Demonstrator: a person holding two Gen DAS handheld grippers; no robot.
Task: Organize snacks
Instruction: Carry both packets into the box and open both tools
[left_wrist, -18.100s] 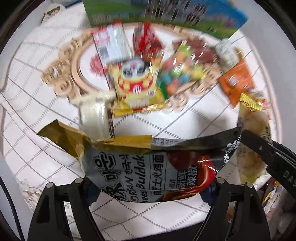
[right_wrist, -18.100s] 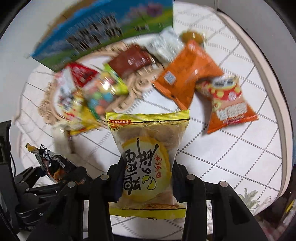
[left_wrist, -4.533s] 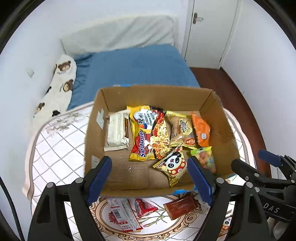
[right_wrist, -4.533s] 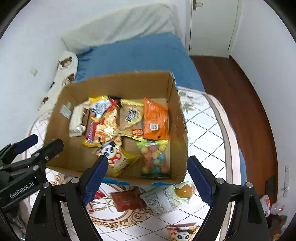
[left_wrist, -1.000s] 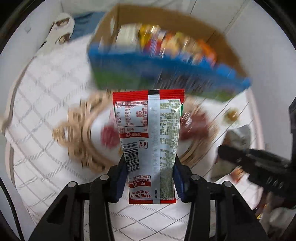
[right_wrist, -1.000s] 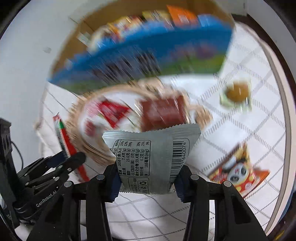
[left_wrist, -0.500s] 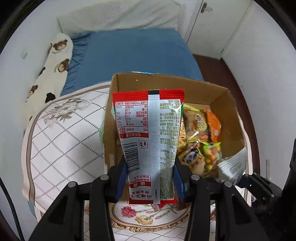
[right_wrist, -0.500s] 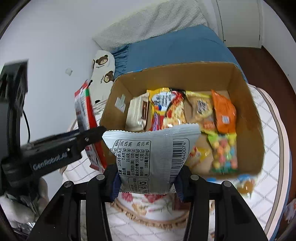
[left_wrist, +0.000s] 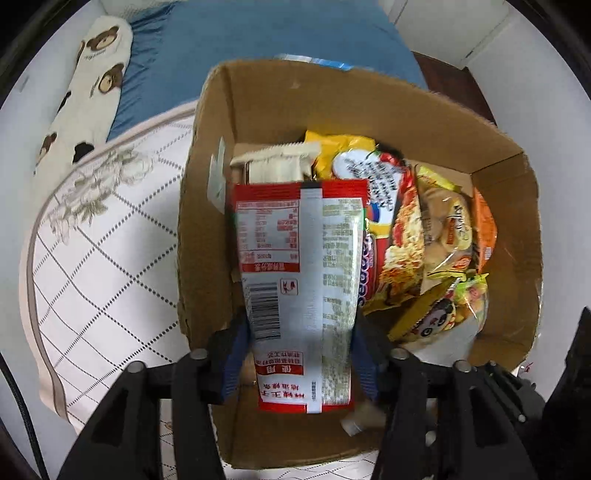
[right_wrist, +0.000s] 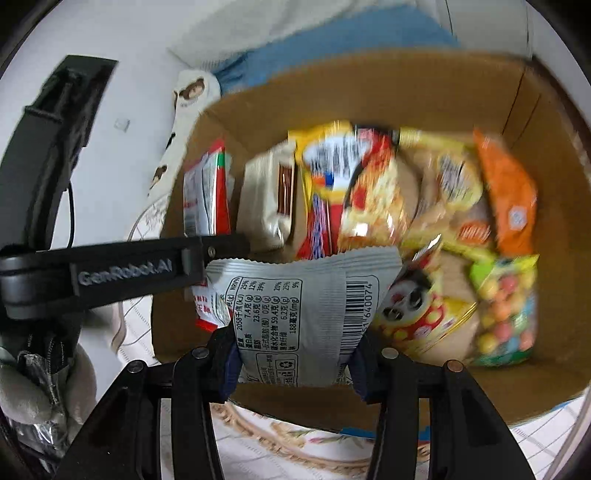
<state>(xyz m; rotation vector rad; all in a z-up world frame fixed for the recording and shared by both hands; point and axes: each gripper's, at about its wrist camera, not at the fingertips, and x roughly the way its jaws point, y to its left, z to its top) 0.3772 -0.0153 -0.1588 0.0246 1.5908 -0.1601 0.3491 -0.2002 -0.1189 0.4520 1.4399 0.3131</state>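
My left gripper (left_wrist: 301, 354) is shut on a red and white snack packet (left_wrist: 301, 280) and holds it inside the left part of the cardboard box (left_wrist: 280, 99). My right gripper (right_wrist: 297, 356) is shut on a grey snack packet (right_wrist: 303, 306) and holds it over the box's near wall (right_wrist: 424, 402). The box holds several snacks: a cream pack (right_wrist: 266, 199), a noodle pack (right_wrist: 332, 192), an orange pack (right_wrist: 508, 199), a panda pack (right_wrist: 413, 299) and a candy bag (right_wrist: 506, 310). The left gripper's arm (right_wrist: 122, 273) and its red packet (right_wrist: 205, 195) show in the right wrist view.
The box stands on a white quilted table cover (left_wrist: 96, 266) with an ornate round mat (right_wrist: 295, 443) under its near side. A blue bed (left_wrist: 258, 37) with a bear pillow (left_wrist: 88, 74) lies behind. A white wall is at the right.
Both grippers have moved forward and down toward the box. The red packet has gone from above the box to inside it, and the grey packet is now over the box's near wall.
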